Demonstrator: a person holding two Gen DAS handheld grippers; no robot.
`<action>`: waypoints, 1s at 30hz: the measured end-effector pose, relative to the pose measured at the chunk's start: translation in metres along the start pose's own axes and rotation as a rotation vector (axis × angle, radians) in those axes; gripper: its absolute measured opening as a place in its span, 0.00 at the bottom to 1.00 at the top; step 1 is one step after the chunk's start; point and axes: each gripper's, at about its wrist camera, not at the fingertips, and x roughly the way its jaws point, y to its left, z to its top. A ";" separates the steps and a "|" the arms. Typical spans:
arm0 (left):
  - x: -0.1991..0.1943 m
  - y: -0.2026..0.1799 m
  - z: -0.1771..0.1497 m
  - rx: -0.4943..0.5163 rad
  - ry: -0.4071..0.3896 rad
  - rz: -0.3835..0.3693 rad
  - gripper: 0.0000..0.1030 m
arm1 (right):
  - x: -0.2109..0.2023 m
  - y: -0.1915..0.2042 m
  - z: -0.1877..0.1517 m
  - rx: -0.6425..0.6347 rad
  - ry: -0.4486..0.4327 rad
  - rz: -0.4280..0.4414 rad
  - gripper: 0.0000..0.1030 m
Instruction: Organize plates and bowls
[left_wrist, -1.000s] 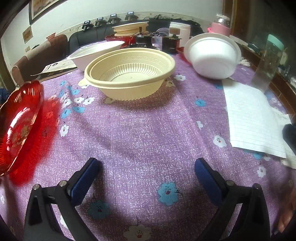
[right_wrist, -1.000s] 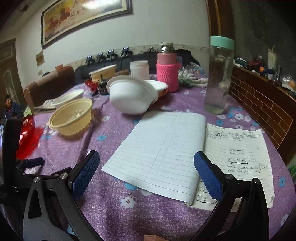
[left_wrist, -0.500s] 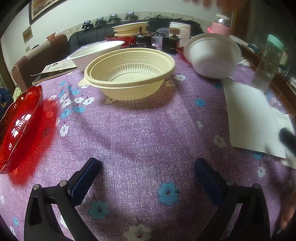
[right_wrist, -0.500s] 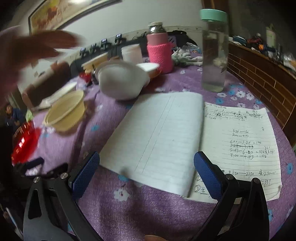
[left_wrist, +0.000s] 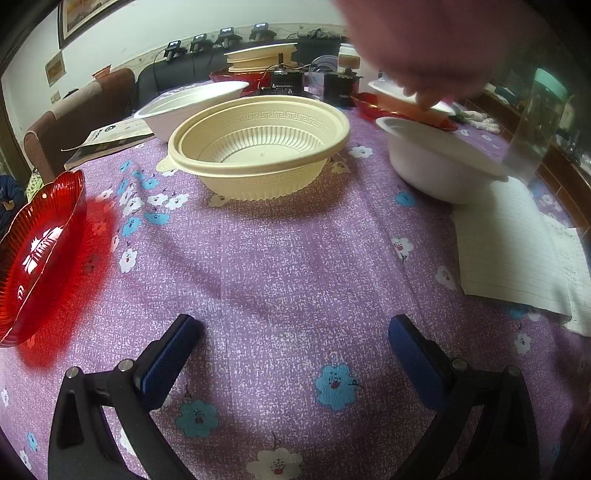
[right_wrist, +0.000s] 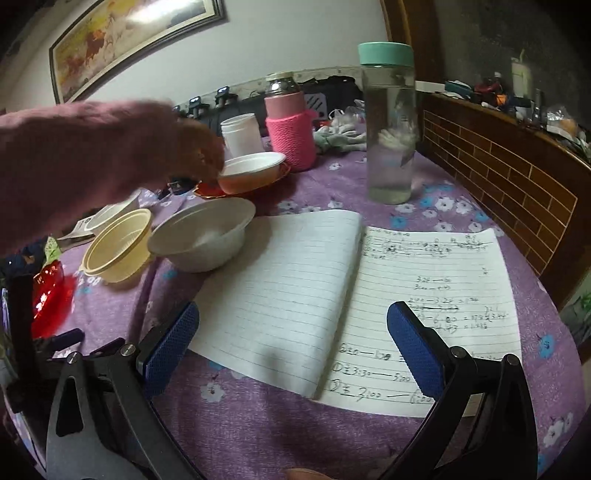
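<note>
A cream plastic bowl (left_wrist: 258, 144) stands mid-table, with a white bowl (left_wrist: 188, 107) behind it on the left and a white foam bowl (left_wrist: 439, 162) upright on the right. A red glass plate (left_wrist: 33, 254) lies at the left edge. My left gripper (left_wrist: 291, 354) is open and empty, low over the cloth in front of the cream bowl. My right gripper (right_wrist: 291, 339) is open and empty over an open notebook (right_wrist: 354, 299). A bare hand (right_wrist: 110, 162) reaches to another white bowl (right_wrist: 251, 173) sitting on a red plate (right_wrist: 210, 190).
A clear bottle with a teal lid (right_wrist: 389, 125) and a pink-sleeved jar (right_wrist: 290, 125) stand at the back right. A stack of cream lids (left_wrist: 260, 57) and small black devices (left_wrist: 284, 83) are at the far edge. A booklet (left_wrist: 110, 138) lies at the back left.
The white foam bowl, tilted on its side before, now stands upright on the table. A bare hand has come in from above and reaches the bowl on the far red plate. Both grippers stay open.
</note>
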 end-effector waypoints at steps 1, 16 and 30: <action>0.000 0.000 0.000 0.000 0.000 0.000 1.00 | -0.001 0.000 0.000 0.001 -0.004 0.004 1.00; 0.000 0.000 0.000 -0.001 0.000 0.000 1.00 | 0.004 0.000 -0.002 0.014 0.026 0.034 1.00; 0.000 0.000 0.000 0.000 0.000 0.000 1.00 | 0.009 0.000 -0.001 0.011 0.038 -0.003 1.00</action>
